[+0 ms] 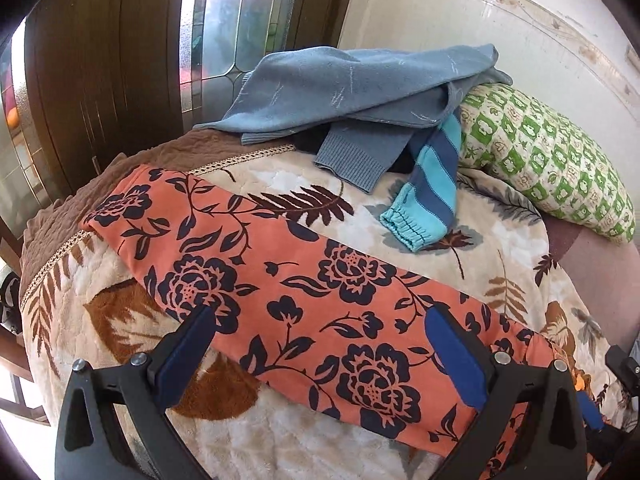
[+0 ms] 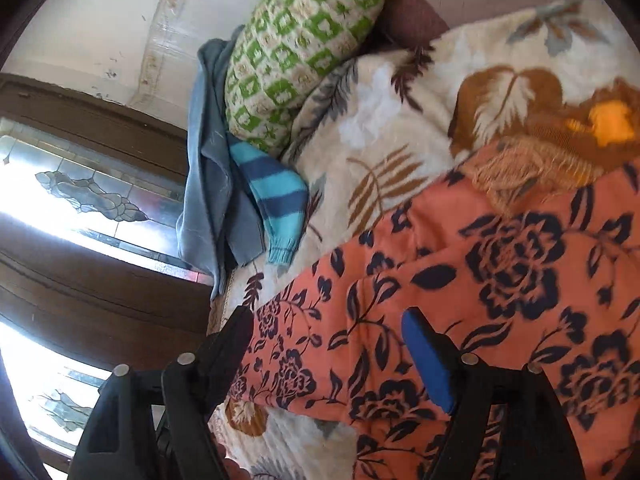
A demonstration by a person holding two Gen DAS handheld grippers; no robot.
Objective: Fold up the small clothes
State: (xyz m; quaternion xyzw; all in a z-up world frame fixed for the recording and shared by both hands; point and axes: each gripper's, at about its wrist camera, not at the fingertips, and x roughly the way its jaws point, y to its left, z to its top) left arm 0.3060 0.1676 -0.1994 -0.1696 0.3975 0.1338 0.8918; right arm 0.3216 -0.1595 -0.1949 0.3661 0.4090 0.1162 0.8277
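An orange garment with dark flowers [image 1: 320, 300] lies as a long flat strip, slanting across the leaf-patterned blanket [image 1: 500, 240]. My left gripper [image 1: 320, 316] hovers open over its near half, and the cloth passes under the wide gap without touching the blue pads [image 1: 456, 360]. In the right wrist view the same orange garment [image 2: 500, 300] fills the lower right. My right gripper [image 2: 326, 316] stands open over its edge, and nothing is pinched between its fingers [image 2: 428, 360].
A grey-blue sweater [image 1: 340, 84] and a blue striped sleeve [image 1: 432, 184] are heaped at the far end of the bed. A green checked pillow [image 1: 552, 152] lies beside them. A brown knit piece [image 2: 560, 136] touches the orange garment. A wooden door with stained glass [image 1: 120, 60] stands behind.
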